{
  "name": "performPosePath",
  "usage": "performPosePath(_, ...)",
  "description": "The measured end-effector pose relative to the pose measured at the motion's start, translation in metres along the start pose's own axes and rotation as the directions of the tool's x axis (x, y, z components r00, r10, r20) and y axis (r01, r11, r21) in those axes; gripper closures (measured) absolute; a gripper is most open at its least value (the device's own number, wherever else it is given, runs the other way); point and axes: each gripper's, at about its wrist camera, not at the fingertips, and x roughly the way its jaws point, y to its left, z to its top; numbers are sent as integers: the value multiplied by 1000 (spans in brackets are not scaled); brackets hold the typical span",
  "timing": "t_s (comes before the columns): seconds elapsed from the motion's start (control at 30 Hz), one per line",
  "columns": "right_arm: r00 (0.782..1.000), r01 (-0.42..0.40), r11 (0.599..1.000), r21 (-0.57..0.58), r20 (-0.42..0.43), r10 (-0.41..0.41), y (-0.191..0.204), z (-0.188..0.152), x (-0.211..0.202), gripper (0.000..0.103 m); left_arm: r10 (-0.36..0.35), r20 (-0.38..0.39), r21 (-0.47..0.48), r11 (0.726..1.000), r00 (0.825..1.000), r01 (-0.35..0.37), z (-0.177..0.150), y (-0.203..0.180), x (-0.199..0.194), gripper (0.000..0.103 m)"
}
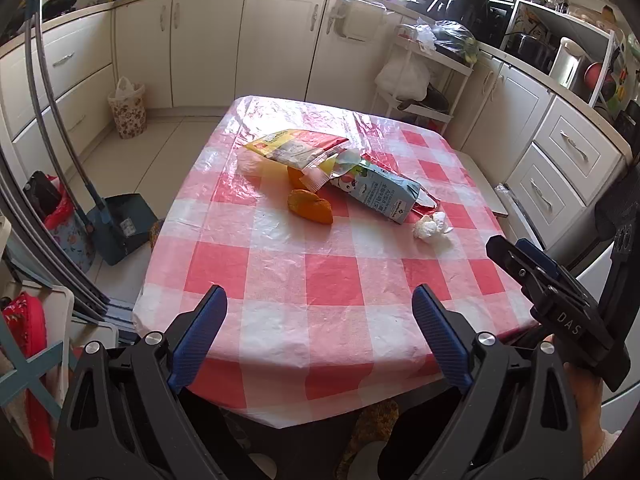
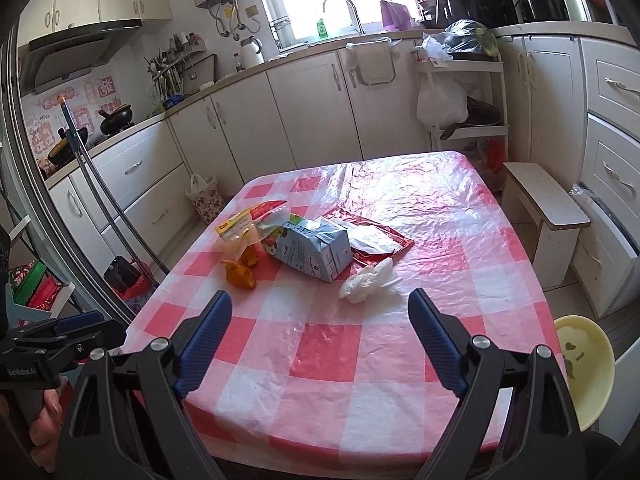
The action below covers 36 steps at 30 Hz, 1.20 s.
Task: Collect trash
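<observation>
- The trash lies in one loose group near the middle of the counter (image 2: 460, 216), which has a red and white checked cover: a blue carton (image 2: 310, 250) on its side, a yellow snack bag (image 2: 250, 222), orange peel (image 2: 239, 273) and a crumpled white tissue (image 2: 366, 280).
- The left claw (image 1: 320, 322) has its jaws apart and holds nothing; it hovers over the near edge of the counter.
- The right claw (image 2: 320, 324) also stands wide apart and empty, probably ready for the first piece.
- A red wrapper (image 2: 376, 242) lies partly hidden under the carton.
- A lined bin (image 1: 127, 109) stands on the floor, well apart from the counter; I cannot see what is inside it.
</observation>
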Motion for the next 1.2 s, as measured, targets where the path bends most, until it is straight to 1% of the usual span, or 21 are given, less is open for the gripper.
performPosePath(1.2, 1000, -5, 1000, -8, 2, 6, 2, 0, 2, 17, 8, 3, -39, 999, 1000, -8, 1, 11, -1, 13)
